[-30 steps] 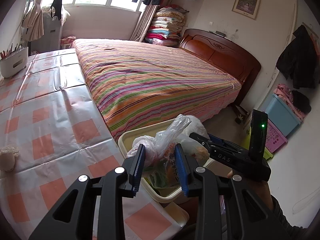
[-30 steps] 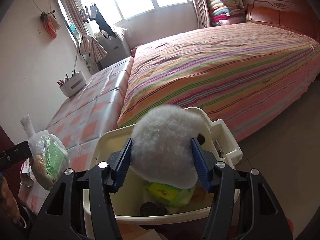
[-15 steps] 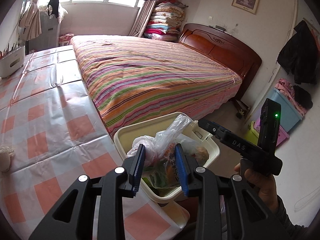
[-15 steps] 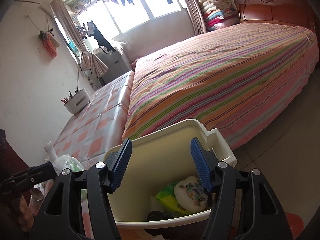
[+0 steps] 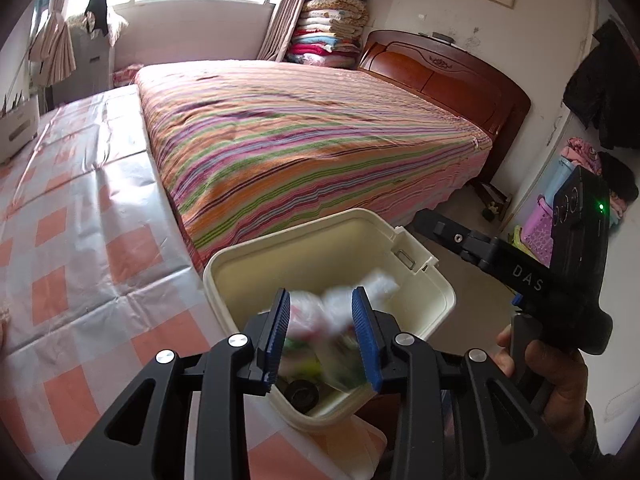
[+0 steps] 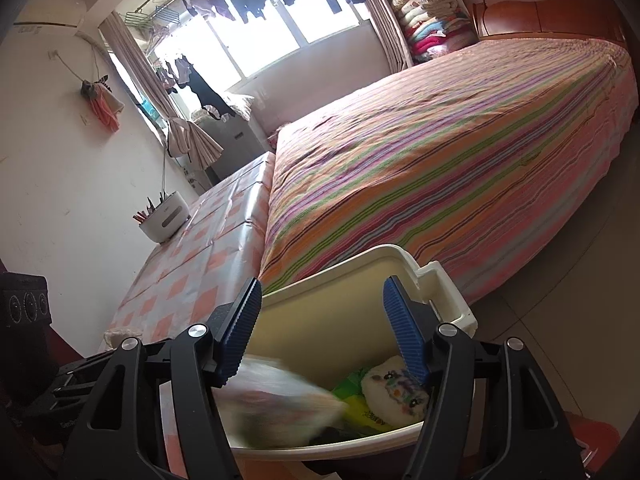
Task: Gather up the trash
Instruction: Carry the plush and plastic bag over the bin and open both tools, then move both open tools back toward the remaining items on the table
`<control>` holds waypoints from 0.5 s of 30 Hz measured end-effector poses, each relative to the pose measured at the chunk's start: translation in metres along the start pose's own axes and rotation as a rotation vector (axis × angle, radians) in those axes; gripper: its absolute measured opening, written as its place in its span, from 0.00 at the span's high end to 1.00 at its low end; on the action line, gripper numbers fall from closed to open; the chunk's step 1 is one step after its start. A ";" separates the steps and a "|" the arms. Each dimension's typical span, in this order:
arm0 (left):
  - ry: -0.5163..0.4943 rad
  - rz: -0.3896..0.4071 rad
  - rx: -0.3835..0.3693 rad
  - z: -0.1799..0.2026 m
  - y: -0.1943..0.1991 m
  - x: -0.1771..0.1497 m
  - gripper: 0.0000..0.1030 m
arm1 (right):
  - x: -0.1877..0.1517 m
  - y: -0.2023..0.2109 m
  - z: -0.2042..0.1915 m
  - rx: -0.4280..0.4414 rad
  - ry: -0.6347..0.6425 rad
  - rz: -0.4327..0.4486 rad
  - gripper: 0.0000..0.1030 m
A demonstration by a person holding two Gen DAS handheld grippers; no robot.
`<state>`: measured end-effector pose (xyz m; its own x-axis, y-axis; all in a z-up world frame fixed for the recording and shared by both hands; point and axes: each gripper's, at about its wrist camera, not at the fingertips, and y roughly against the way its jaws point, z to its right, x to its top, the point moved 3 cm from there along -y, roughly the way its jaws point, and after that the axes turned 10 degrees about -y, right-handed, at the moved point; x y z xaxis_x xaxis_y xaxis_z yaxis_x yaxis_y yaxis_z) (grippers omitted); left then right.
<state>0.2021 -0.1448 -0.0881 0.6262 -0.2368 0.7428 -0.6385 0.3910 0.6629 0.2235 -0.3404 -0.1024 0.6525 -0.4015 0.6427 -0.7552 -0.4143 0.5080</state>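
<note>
left gripper [image 5: 322,330] stands released above the bin [image 5: 436,286], jaws just widened; the bagged trash [image 5: 320,322] blurs between them, dropping inside. advise holding over the bin's middle. right gripper [image 6: 322,328] empty, spread.

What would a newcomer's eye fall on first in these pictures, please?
Probably the big striped bed filling the middle of the room. Next, the cream bin at its foot, with a blurred plastic bag of trash dropping in from the left gripper, whose jaws have just been opening.
</note>
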 end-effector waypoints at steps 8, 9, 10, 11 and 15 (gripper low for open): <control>-0.032 0.033 0.053 0.011 0.009 0.001 0.30 | 0.002 0.002 0.001 0.017 -0.010 0.010 0.39; -0.030 0.028 0.056 0.010 0.010 0.001 0.30 | 0.002 0.002 0.000 0.019 -0.010 0.011 0.39; -0.024 0.028 0.055 0.009 0.012 0.001 0.30 | 0.002 0.002 -0.002 0.024 -0.008 0.011 0.39; -0.015 0.028 0.053 0.007 0.015 0.002 0.29 | 0.001 0.001 -0.004 0.026 -0.005 0.010 0.39; 0.011 0.026 0.050 0.002 0.026 0.001 0.28 | 0.000 -0.002 -0.013 0.042 0.004 0.008 0.39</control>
<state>0.1858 -0.1363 -0.0697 0.6137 -0.2168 0.7592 -0.6764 0.3515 0.6472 0.2239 -0.3291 -0.0964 0.6462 -0.4016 0.6489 -0.7570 -0.4448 0.4786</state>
